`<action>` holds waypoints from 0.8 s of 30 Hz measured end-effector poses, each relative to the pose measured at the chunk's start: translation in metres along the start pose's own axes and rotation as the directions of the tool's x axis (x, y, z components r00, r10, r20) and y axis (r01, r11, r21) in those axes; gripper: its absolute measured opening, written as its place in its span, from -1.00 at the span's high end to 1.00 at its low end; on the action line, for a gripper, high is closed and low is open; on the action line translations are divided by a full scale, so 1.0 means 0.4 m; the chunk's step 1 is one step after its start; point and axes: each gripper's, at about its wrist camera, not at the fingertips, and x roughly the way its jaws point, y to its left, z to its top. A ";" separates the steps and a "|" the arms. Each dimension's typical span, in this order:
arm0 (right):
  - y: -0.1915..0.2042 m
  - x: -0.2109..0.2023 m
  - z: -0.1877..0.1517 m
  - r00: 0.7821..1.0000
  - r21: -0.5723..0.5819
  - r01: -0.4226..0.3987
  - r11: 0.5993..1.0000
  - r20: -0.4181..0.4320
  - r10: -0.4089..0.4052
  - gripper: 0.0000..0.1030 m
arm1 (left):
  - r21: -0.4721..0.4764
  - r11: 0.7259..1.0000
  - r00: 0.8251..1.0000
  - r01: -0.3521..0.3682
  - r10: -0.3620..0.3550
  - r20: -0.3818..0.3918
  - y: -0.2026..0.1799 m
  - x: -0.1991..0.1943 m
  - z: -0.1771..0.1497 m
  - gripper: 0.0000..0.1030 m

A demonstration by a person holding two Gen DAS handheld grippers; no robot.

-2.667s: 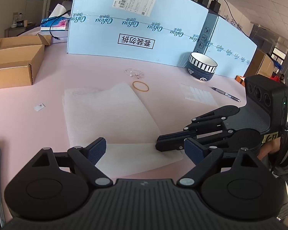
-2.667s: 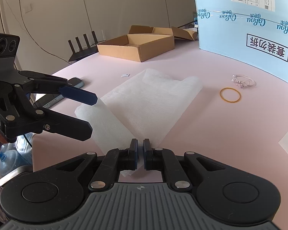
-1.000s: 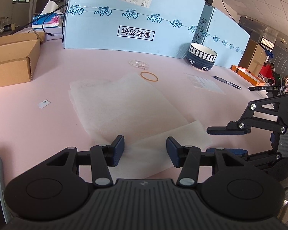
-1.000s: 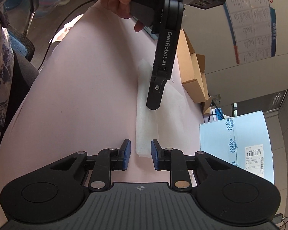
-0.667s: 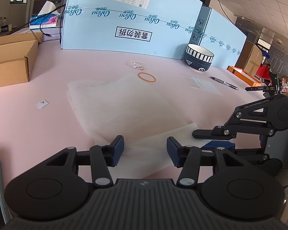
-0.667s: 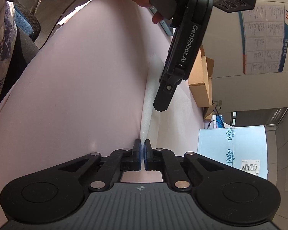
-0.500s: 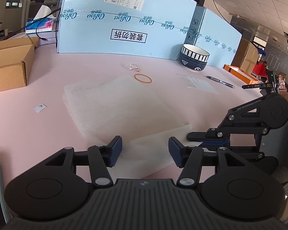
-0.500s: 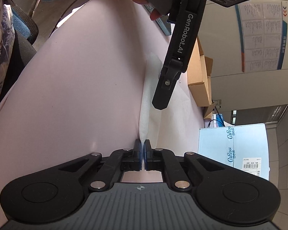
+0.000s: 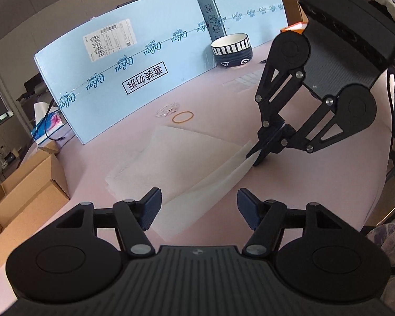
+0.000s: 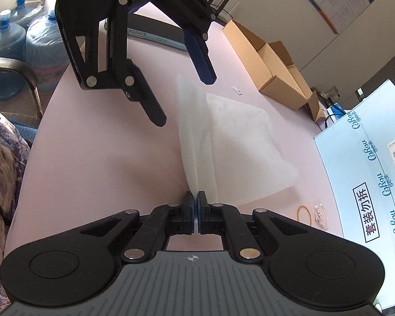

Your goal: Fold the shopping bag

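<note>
The white, thin shopping bag [image 9: 179, 163] lies partly folded on the pink table [image 9: 316, 184]. My right gripper [image 10: 196, 205] is shut on one corner of the bag [image 10: 223, 142] and holds that edge raised off the table. The left wrist view shows the right gripper [image 9: 259, 156] pinching the lifted corner at the right. My left gripper [image 9: 198, 208] is open, and the bag's near edge lies between its fingers without the pads pressing on it. From the right wrist view, the left gripper [image 10: 183, 97] hangs over the far end of the raised fold.
A tall light-blue cardboard panel [image 9: 134, 73] stands behind the bag. A rubber band [image 9: 183, 117] and a clear wire loop [image 9: 167, 110] lie before it. Open cardboard boxes [image 9: 26, 197], a striped bowl [image 9: 233, 50], a phone [image 10: 155, 36] and water bottles [image 10: 26, 42] are around.
The right gripper closed on the bag's corner and lifted it, rolling as it rose. The left gripper opened a little wider, rolled and shifted along the bag's near edge.
</note>
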 end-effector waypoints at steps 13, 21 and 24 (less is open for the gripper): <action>0.025 -0.043 -0.028 0.998 0.207 -0.039 0.977 0.063 0.026 0.91 | 0.282 0.959 0.983 -0.024 0.074 -0.169 -0.003 0.053 -0.004 0.97; -0.034 -0.078 -0.040 0.978 0.355 -0.195 0.914 0.134 0.156 0.90 | 0.131 0.984 0.974 0.120 -0.091 -0.208 0.044 0.011 0.001 0.96; -0.051 -0.094 -0.038 0.967 0.391 -0.236 0.890 0.183 0.176 0.90 | 0.093 0.981 0.966 0.171 -0.148 -0.212 0.060 -0.008 0.001 0.96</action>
